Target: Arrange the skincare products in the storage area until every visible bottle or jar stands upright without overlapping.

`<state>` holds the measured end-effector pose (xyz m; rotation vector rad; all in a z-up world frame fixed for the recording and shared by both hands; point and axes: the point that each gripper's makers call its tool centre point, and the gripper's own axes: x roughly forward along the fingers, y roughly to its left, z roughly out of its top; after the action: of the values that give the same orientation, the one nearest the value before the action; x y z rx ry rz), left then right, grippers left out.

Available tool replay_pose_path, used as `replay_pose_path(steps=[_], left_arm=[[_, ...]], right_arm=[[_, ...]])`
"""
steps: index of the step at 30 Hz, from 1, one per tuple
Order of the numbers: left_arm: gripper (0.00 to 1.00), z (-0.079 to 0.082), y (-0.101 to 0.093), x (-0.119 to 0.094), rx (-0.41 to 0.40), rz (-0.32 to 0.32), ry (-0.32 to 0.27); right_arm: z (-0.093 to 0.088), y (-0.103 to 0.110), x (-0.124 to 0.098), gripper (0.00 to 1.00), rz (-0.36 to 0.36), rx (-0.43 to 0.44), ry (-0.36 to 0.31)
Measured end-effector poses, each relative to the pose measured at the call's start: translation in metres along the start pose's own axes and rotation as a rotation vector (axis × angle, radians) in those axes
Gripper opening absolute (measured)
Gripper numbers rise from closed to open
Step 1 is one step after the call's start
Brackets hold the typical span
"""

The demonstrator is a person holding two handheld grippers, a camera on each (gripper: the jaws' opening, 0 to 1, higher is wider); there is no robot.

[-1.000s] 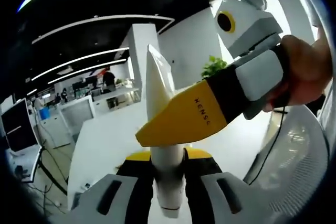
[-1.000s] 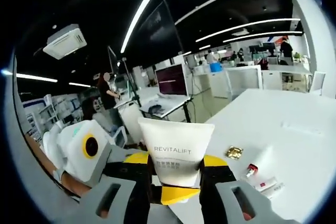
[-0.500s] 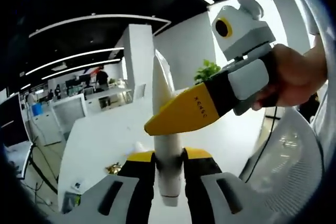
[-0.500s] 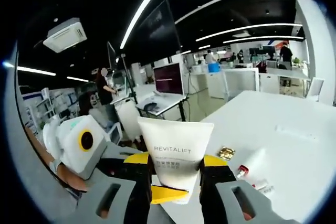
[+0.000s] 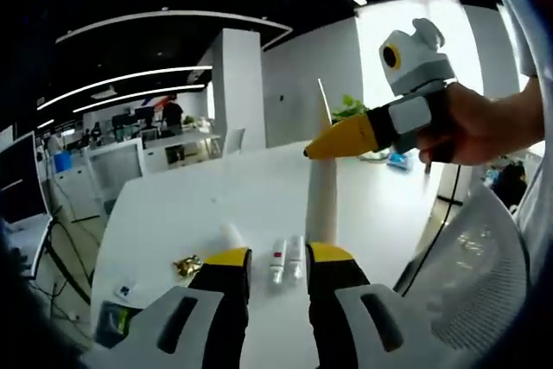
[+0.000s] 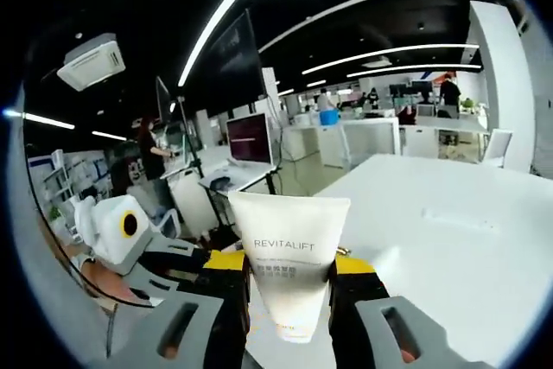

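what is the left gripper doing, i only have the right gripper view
Observer: The left gripper is open with nothing between its jaws.
Operator: anything lying flat out there
Observer: Two small tubes lie side by side on the white table, just beyond the left jaws.
Operator: is my tube down on the table
Observer: Cannot tell. From the left gripper view the right gripper grips the white tube near its top, and the tube's lower end is hidden behind a left jaw.

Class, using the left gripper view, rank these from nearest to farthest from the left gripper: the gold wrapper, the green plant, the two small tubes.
1. two small tubes, lying between the jaw tips.
2. gold wrapper, just left.
3. green plant, far end of table.
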<state>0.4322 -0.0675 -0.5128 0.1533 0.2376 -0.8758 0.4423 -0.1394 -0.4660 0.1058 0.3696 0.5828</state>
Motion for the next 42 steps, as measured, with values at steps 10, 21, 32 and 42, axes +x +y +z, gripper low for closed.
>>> replay_pose_path(steps=[10,21,32,42], left_arm=[[0.31,-0.030,0.027,-0.014,0.141,0.065,0.178],[0.30,-0.070,0.020,-0.005,0.199,0.039,0.273],[0.30,-0.080,0.021,-0.007,0.188,0.039,0.315],[0.34,-0.085,0.022,-0.007,0.187,0.040,0.332]], right_arm=[[-0.002,-0.028,-0.009,0.29,-0.055,0.034,-0.003],[0.009,-0.054,-0.008,0.30,-0.102,0.037,-0.024],[0.017,-0.078,-0.001,0.30,-0.134,0.021,-0.016],[0.030,-0.089,0.012,0.30,-0.140,0.003,-0.024]])
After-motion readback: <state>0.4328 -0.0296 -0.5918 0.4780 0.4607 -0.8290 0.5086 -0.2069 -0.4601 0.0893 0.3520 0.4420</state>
